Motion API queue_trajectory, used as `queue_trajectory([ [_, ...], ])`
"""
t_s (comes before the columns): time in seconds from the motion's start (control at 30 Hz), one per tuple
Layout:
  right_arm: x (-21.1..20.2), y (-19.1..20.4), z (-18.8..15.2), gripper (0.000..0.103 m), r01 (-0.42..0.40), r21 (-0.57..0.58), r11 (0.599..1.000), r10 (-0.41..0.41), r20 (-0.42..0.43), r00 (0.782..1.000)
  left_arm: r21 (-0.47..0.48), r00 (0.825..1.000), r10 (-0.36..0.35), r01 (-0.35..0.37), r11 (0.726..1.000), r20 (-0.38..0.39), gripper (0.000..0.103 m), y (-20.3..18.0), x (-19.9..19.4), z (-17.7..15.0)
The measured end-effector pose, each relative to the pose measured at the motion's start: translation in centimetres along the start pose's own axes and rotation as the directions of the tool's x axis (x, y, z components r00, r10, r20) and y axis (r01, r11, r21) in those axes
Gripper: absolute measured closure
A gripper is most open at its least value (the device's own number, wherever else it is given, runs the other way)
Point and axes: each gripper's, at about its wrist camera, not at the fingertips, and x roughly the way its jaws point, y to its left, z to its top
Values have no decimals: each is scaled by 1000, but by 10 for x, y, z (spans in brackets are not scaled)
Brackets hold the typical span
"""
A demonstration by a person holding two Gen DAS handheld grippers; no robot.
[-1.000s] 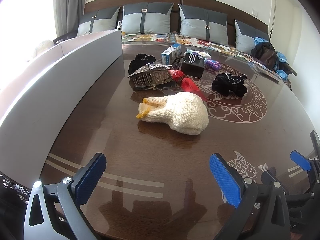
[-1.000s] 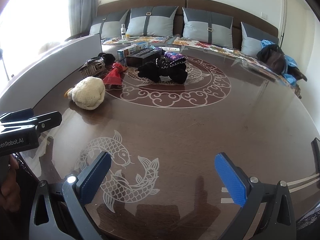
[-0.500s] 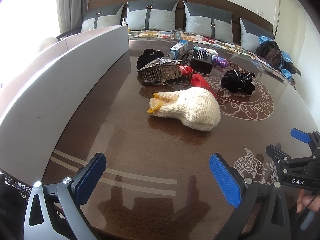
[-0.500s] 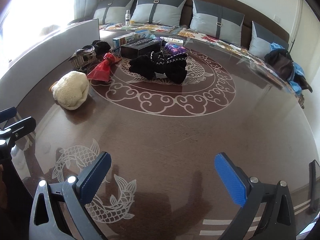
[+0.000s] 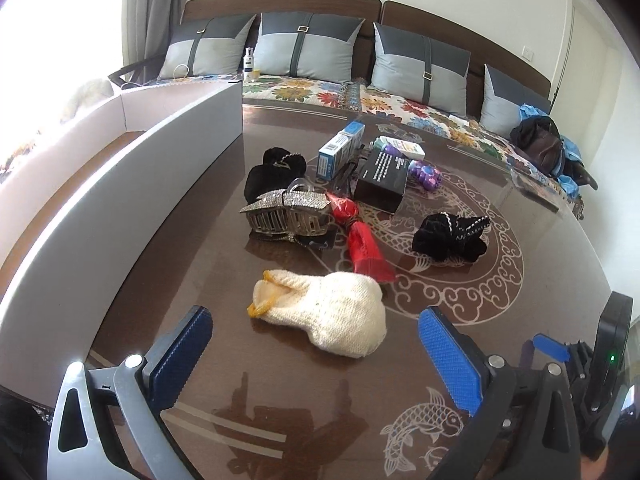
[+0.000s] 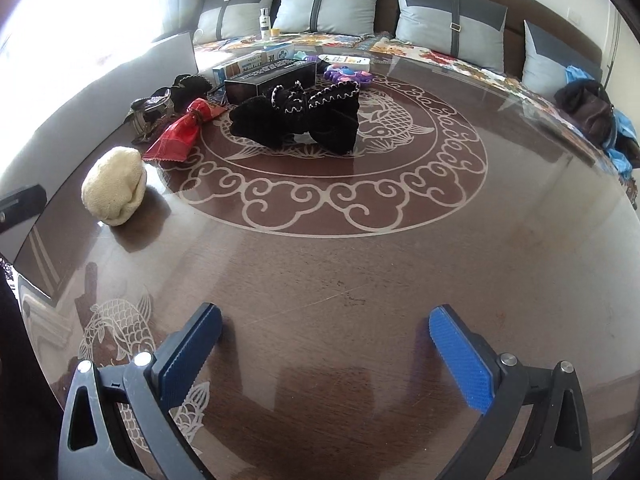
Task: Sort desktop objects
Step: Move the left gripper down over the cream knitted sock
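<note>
A cream knitted hat point(image 5: 332, 314) point(image 6: 115, 186) lies on the brown table, just ahead of my open left gripper point(image 5: 316, 356). Behind it are a red cloth point(image 5: 362, 246) point(image 6: 180, 132), a rhinestone hair claw point(image 5: 286, 216) point(image 6: 150, 114), a black box point(image 5: 382, 180) point(image 6: 272, 78), a blue-white box point(image 5: 338, 150), a purple toy point(image 5: 426, 172) point(image 6: 346, 76) and black knitted items point(image 5: 450, 236) point(image 6: 298, 118), with another black item point(image 5: 272, 170). My right gripper point(image 6: 326, 356) is open above bare table, well short of the black knitted items. It also shows at the right edge of the left wrist view point(image 5: 560, 354).
A long grey-white bin point(image 5: 120, 200) runs along the table's left side. A sofa with grey cushions point(image 5: 308, 44) and a floral cover stands behind the table. A dark bag point(image 5: 540, 144) with blue cloth lies at the far right. The table point(image 6: 360, 272) has a round pattern and fish motifs.
Both grippers have moved forward over the table. The hat is now closer to the left gripper, and the black knitted items loom larger ahead of the right gripper. Both stayed open.
</note>
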Motion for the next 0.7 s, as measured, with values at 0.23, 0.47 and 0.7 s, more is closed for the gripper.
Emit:
queue_trajectory([
  [0.23, 1, 1, 1, 0, -1, 0, 1000, 1, 0, 1000, 69, 979, 187, -182, 981, -82, 0, -24, 62, 17],
  [0.47, 1, 1, 2, 0, -1, 0, 1000, 1, 0, 1000, 103, 969, 222, -212, 972, -104, 0, 7, 63, -1],
  [0.7, 1, 1, 1, 0, 0, 0, 1000, 0, 0, 1000, 118, 976, 204, -194, 974, -76, 0, 43, 24, -10],
])
